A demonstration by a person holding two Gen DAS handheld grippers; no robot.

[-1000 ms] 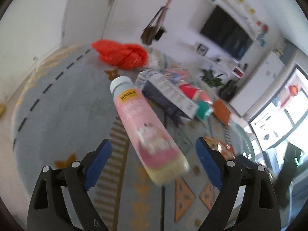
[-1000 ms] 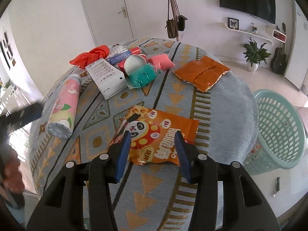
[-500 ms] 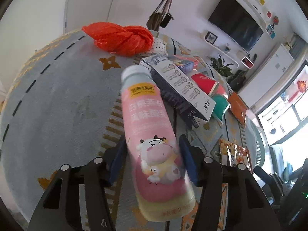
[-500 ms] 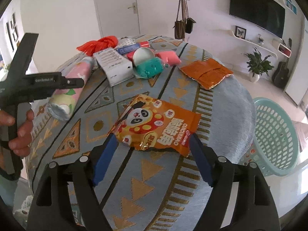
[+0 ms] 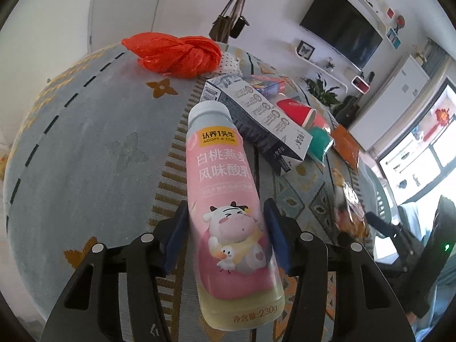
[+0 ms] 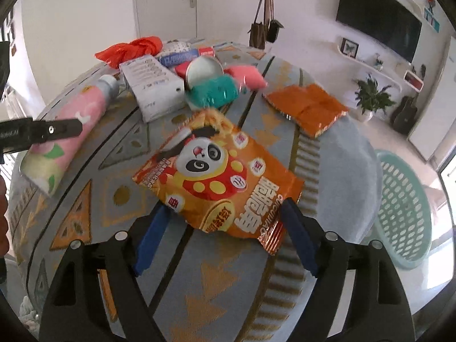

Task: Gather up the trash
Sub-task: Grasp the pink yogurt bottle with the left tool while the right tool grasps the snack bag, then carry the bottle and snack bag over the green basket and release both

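A pink yogurt bottle with a cartoon cow lies on the patterned table, cap pointing away. My left gripper is shut on its lower body, both blue pads against its sides. The bottle also shows in the right wrist view, with the left gripper's black arm across it. An orange panda snack bag lies in front of my right gripper, which is open, its blue fingers at either side of the bag's near edge.
A red plastic bag, a white and dark carton, a red cup, a teal packet and an orange flat packet lie further back. A teal mesh basket stands on the floor at the right.
My left gripper moved in around the pink bottle and closed on it. My right gripper opened wider and came up to the panda bag's near edge.
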